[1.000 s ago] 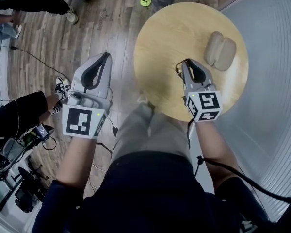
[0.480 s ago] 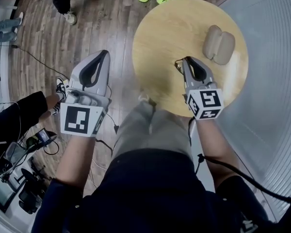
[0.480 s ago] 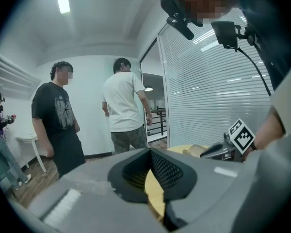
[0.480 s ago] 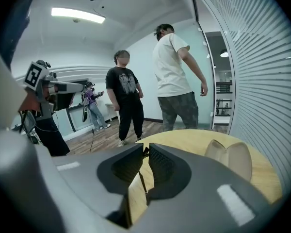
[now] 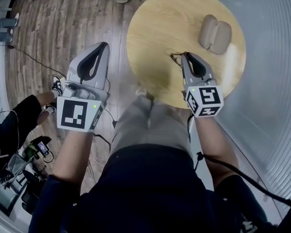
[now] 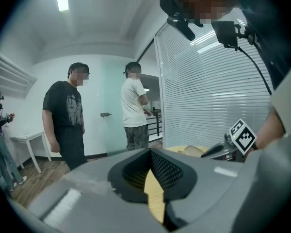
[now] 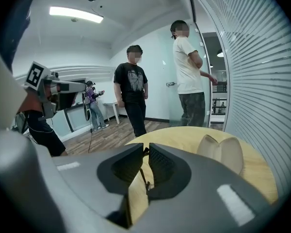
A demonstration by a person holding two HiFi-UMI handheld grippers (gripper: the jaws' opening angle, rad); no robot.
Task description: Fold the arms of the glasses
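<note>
Right gripper [image 5: 185, 56] pinches the glasses [image 5: 176, 58] over the table's [image 5: 155, 23] near edge. They look light and fragile, best gripped near a hinge. Left gripper [image 5: 104, 45] is closed, empty.

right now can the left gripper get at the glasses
Probably yes: the left gripper hangs beside the table, with nothing standing between it and the glasses held in the right gripper.

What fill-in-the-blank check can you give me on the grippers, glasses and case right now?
1. The right gripper has the thin dark-framed glasses pinched between its ____.
2. The beige clamshell case lies ____ on the round wooden table.
3. The left gripper hangs over the wood-plank floor, off the table, holding ____.

Missing words: jaws; open; nothing.
</note>
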